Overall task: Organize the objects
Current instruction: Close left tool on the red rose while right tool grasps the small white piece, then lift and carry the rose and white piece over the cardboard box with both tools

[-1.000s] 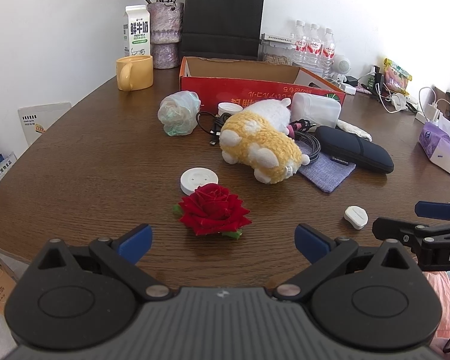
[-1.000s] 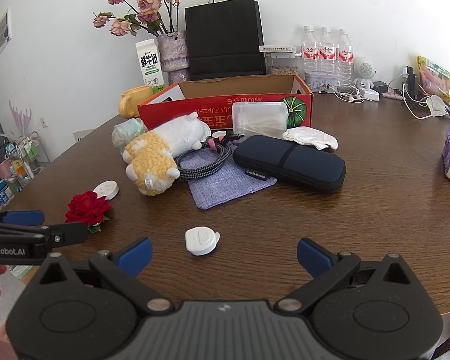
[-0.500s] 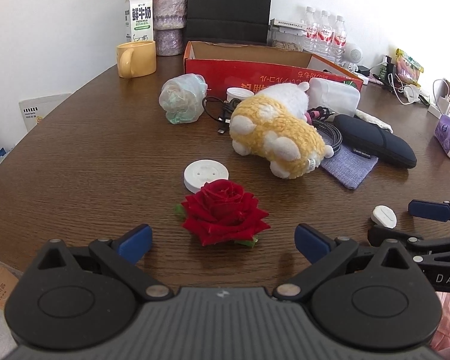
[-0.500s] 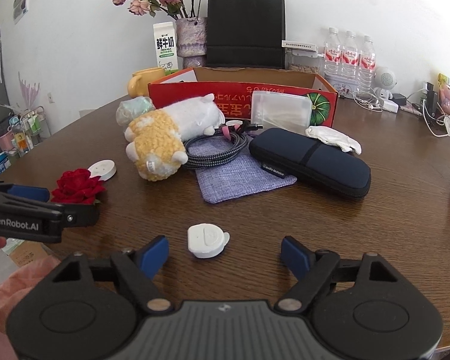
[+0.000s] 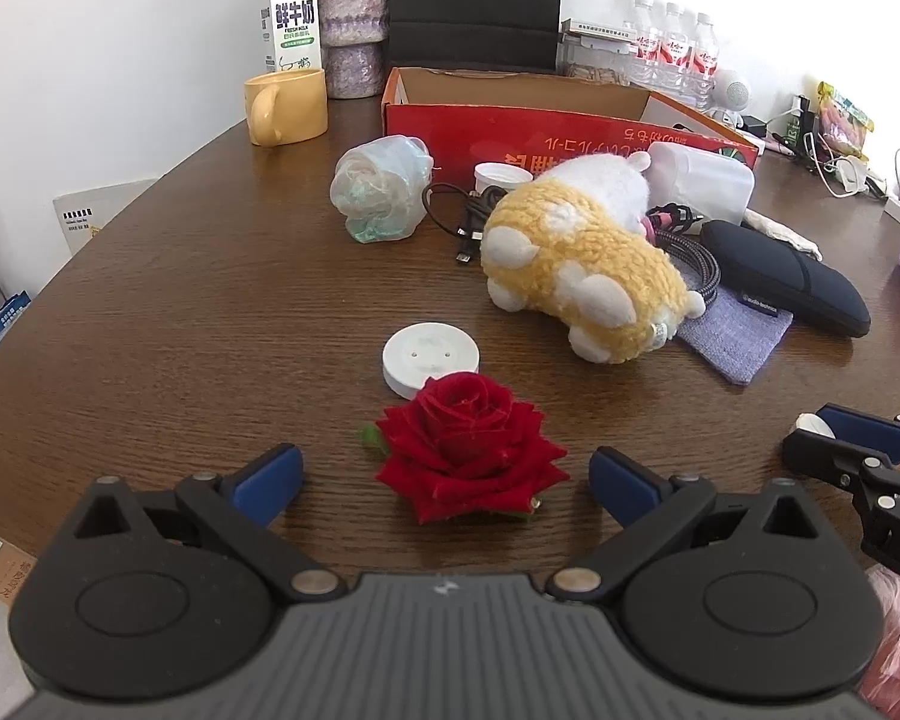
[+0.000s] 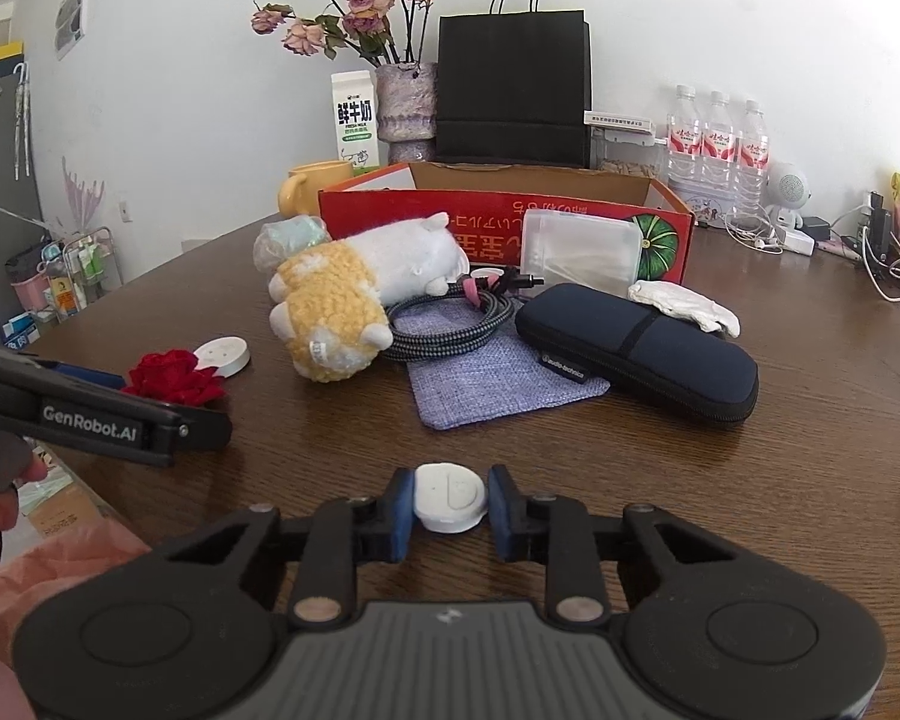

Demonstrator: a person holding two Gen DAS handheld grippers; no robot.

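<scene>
On the cluttered worktop (image 6: 750,480), the right tongs (image 6: 450,510) have just closed onto a white disc (image 6: 450,495). The left tongs (image 5: 444,480) gape around a rose (image 5: 465,450). The box (image 6: 504,222) looks empty; sorting has likely barely begun.

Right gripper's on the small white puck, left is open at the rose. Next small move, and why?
Probably lift the right gripper straight up: its jaws have just been closing, pads now flank the white puck, which sits on the table. The left gripper, open, isn't yet around the rose.

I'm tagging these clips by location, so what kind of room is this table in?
Probably a home or small office room, not a lab: a round wooden table against a white wall, with a vase of dried roses, a milk carton and bottled water.
</scene>
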